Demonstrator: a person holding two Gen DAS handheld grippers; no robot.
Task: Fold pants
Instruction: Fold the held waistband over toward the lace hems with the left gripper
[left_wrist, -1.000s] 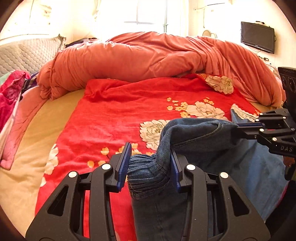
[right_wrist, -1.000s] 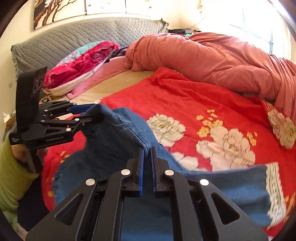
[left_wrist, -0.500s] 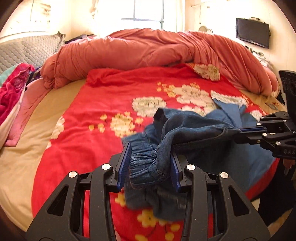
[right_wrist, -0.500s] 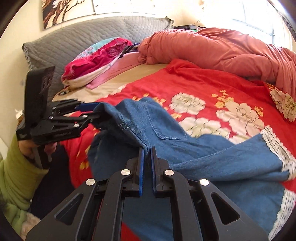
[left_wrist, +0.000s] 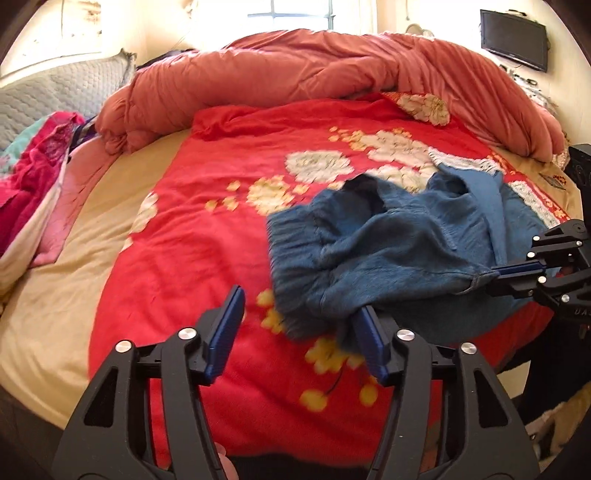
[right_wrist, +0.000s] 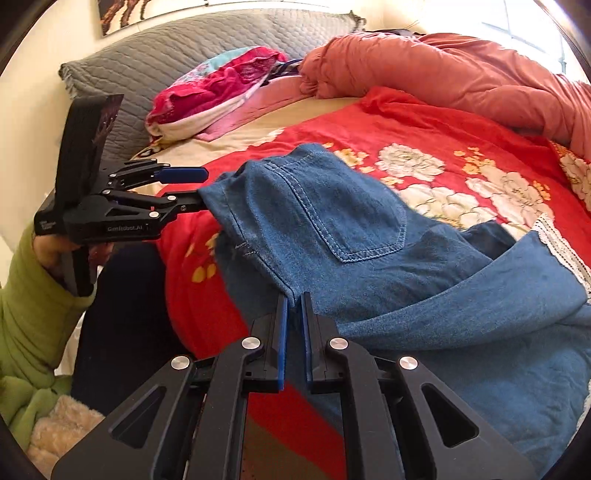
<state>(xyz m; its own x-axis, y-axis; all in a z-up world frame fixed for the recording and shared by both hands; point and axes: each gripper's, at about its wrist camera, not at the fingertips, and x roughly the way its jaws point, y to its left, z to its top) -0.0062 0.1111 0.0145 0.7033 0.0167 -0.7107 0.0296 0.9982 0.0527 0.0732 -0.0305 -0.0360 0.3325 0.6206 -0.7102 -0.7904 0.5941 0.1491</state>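
Observation:
Blue denim pants (left_wrist: 388, 240) lie bunched on the red flowered blanket (left_wrist: 207, 251), back pocket (right_wrist: 351, 214) up. My left gripper (left_wrist: 301, 317) sits just in front of the ribbed waistband; its jaws are opening, and cloth touches only the right pad (left_wrist: 369, 339), with no cloth pinched between the pads. From the right wrist view the left gripper (right_wrist: 199, 186) has a pants corner resting at its lower finger. My right gripper (right_wrist: 293, 299) is shut on the waist edge of the pants; in the left wrist view the right gripper (left_wrist: 517, 269) pinches that edge at the bed's right side.
A rumpled orange duvet (left_wrist: 332, 74) fills the far side of the bed. Pink clothes (right_wrist: 221, 85) and a grey quilted pillow (right_wrist: 184, 44) lie at the head. A TV (left_wrist: 513, 37) hangs on the wall. A green sleeve (right_wrist: 29, 295) and a dark trouser leg (right_wrist: 122, 314) stand by the bed edge.
The left jaws have spread and let go of the waistband, which dropped onto the blanket. Both grippers pulled back toward the near bed edge and sank; the right stays shut on the pants.

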